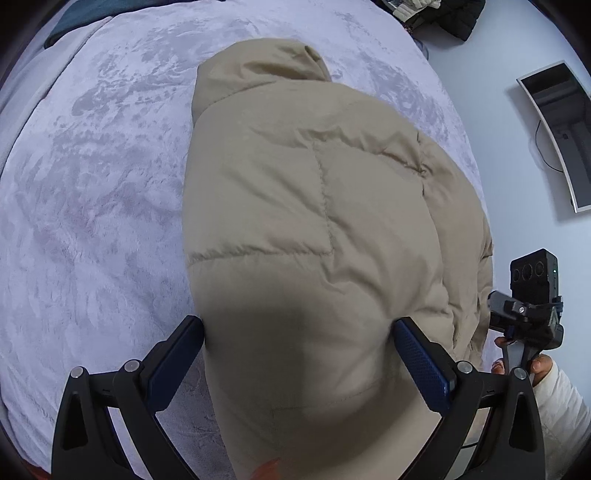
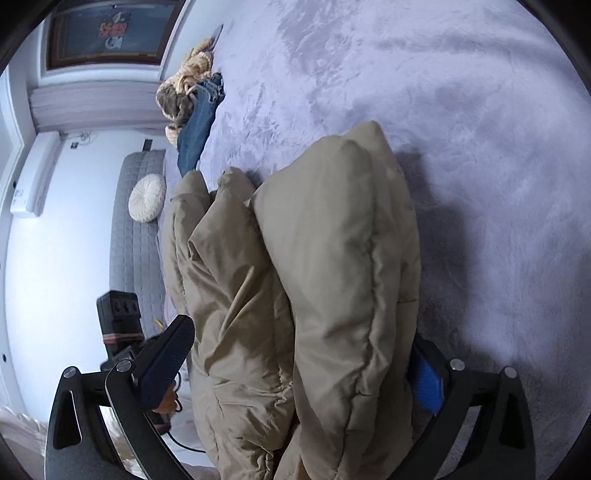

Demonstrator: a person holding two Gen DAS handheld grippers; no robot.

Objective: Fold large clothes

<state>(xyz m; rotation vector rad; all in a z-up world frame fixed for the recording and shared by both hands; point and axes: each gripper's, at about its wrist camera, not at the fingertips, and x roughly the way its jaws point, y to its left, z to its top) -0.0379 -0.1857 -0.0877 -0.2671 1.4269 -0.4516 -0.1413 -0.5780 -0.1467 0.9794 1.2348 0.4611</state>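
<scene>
A beige puffer jacket [image 1: 314, 206] lies folded lengthwise on a lavender plush bed cover [image 1: 92, 221], its hood at the far end. My left gripper [image 1: 299, 325] straddles the near end of the jacket, and the padding fills the gap and touches both blue pads [image 1: 424, 365]. In the right wrist view the same jacket [image 2: 332, 258] stands in thick folds between my right gripper's [image 2: 301, 332] wide jaws. Its left finger [image 2: 166, 358] stands just clear of the fabric. The right pad [image 2: 428, 380] is half hidden behind a fold.
Jeans [image 2: 199, 122] and a fuzzy tan garment [image 2: 184, 85] lie at the bed's far edge. A grey quilted bench [image 2: 136, 258] with a round white cushion [image 2: 147, 197] stands beside the bed. A flat screen [image 1: 561, 136] and dark clothes [image 1: 450, 18] are off the bed. A hand [image 1: 541, 365] shows at right.
</scene>
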